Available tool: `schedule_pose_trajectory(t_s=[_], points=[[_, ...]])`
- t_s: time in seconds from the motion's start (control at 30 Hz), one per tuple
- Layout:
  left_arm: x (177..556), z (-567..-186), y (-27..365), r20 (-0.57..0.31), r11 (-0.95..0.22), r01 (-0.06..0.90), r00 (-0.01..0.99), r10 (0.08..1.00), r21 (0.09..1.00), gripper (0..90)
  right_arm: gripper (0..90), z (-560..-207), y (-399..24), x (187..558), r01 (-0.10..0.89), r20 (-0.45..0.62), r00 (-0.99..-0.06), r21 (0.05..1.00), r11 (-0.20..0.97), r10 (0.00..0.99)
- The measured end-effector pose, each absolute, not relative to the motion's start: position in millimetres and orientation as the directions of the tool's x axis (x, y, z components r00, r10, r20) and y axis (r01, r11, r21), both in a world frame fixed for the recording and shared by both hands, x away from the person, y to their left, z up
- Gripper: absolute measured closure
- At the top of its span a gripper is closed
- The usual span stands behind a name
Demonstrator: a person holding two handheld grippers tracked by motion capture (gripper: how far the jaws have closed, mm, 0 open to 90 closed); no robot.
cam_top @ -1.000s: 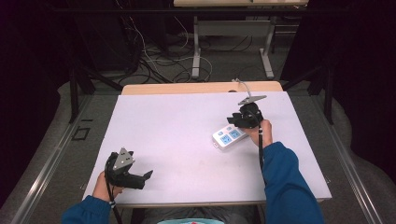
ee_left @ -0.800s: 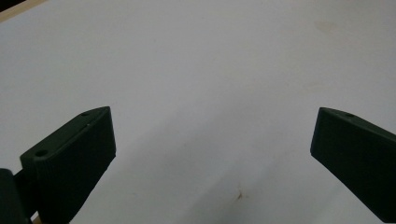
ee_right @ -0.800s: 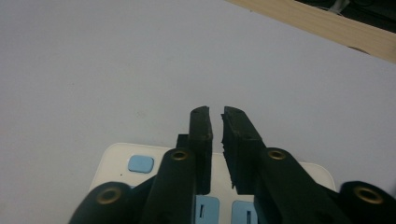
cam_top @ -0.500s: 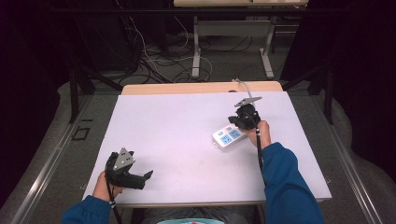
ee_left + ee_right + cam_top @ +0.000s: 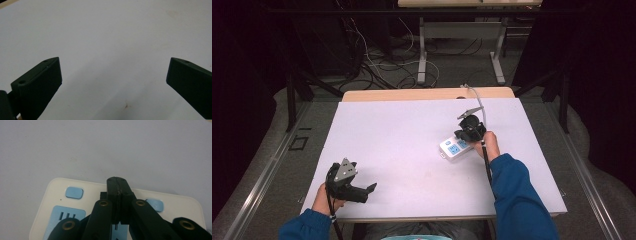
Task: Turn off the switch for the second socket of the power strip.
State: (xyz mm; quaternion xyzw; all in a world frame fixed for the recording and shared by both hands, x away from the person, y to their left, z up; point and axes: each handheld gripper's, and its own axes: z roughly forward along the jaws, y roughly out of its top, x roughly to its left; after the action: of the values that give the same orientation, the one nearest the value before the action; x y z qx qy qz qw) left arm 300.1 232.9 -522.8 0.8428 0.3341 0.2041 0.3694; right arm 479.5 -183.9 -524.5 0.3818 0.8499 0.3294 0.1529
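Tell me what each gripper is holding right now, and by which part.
Nothing. The right gripper is shut empty above the white power strip; the left gripper is open over the bare table.

Your table [image 5: 412, 150] is evenly lit from overhead, surroundings at 9 and 3 o'clock nearly black. Both gripper views soft, slightly grainy; near jaws blurred at 6 o'clock, faint shadows, no glare.

White table [image 5: 402, 135] (wooden far edge); cables [image 5: 382, 65] on floor beyond.
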Motion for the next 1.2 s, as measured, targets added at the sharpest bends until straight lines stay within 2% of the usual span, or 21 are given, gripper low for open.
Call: schedule_pose_trajectory(t_s=[0.43,1.2], points=[[299.6,-521.6,234.1,0.108,-0.513,0.41,0.694,0.712,0.754,0.1,90.0,-525.8,-184.8,477.4,0.573,0.024,-0.643,0.678,0.461,0.765],[299.9,-522.1,233.4,0.112,-0.519,0.411,0.694,0.711,0.75,0.1,90.0,-526.2,-183.7,476.8,0.554,-0.015,-0.647,0.678,0.483,0.763]])
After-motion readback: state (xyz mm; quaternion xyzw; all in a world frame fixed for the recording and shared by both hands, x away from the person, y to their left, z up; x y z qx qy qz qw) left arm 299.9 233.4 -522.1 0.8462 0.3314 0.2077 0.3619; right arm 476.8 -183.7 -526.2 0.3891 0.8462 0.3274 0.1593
